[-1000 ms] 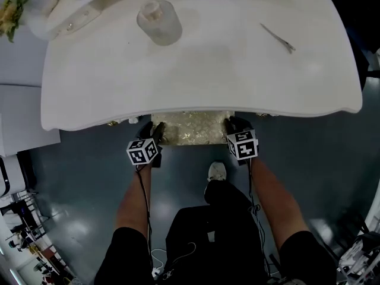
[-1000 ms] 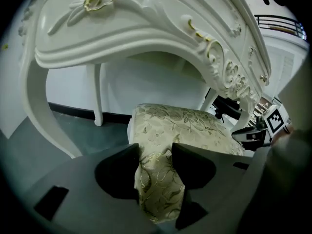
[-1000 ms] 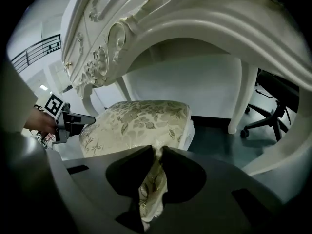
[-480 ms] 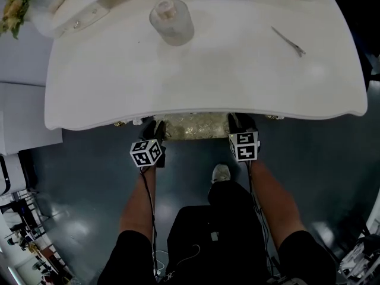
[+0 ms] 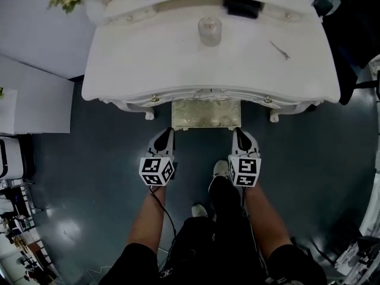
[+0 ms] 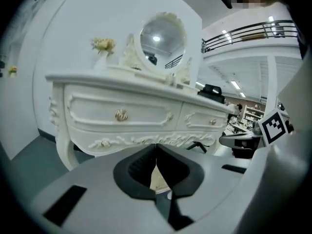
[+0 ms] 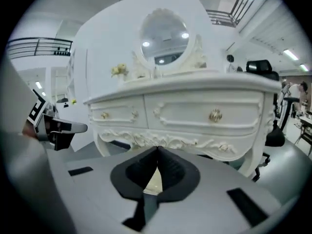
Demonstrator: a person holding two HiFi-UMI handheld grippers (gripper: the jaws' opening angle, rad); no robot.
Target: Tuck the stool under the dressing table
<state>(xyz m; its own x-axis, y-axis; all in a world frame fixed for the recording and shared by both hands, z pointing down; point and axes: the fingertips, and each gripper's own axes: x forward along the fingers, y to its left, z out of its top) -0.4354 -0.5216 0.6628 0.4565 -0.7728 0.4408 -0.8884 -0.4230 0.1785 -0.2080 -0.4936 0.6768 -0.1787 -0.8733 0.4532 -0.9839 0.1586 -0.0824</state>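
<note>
The stool point(image 5: 206, 114) stands at the middle of the white table point(image 5: 148, 70), between its front legs. The far part of its pale gold seat is under the table's front edge and the near part shows over the dark floor point(image 5: 89, 159). The left hand-held gripper point(image 5: 168, 132) and the right hand-held gripper point(image 5: 237, 132) hang side by side just short of the seat's near corners, apart from it and pointing toward the table. The jaws of both have just been closing; their tips now meet with nothing between them. On the tabletop stand a glass jar point(image 5: 209, 31) and, to its right, a thin metal tool point(image 5: 279, 50), perhaps tweezers. An oval mirror point(image 6: 162, 38) rises at the back.
</note>
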